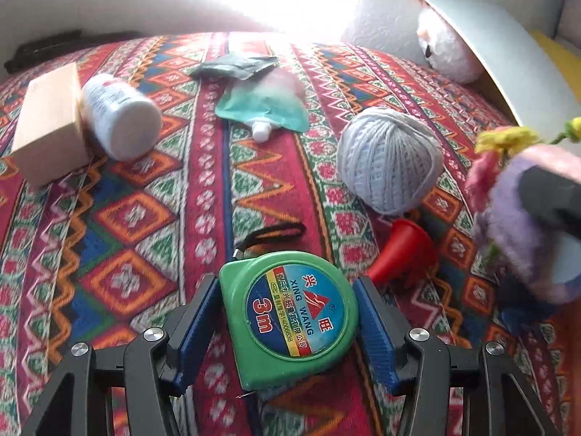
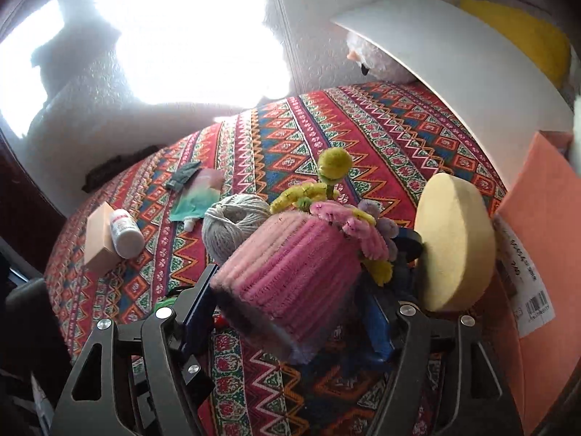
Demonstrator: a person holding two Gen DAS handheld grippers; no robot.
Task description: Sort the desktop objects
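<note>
1. Down on the patterned cloth (image 1: 152, 225) covering the surface, the left claw (image 1: 287, 312) brackets a green tape measure (image 1: 290, 318), its blue round label reading "XING WANG" and "3m", a black wrist loop trailing off its far end
2. Both blue pads (image 1: 198, 327) sit against the case's sides, so the left claw is clamped on the tape measure, which lies flat between them
3. Over to the right claw (image 2: 290, 290): it grips a pink pipe-cleaner flowerpot (image 2: 290, 272), ribbed and fuzzy, tilted, with yellow, pink and lilac pipe-cleaner flowers bursting out of its far end
4. The pot fills the gap between the fingers, held up off the cloth
5. Just beyond the tape measure lies a red funnel (image 1: 403, 254), and a grey-blue yarn ball (image 1: 390, 160) sits behind that
6. Far left, a white bottle (image 1: 120, 116) lies touching a wooden block (image 1: 49, 123); a green pouch (image 1: 261, 109) rests mid-cloth
7. Right of the pot stands a pale yellow disc (image 2: 454, 243) on its edge
</note>
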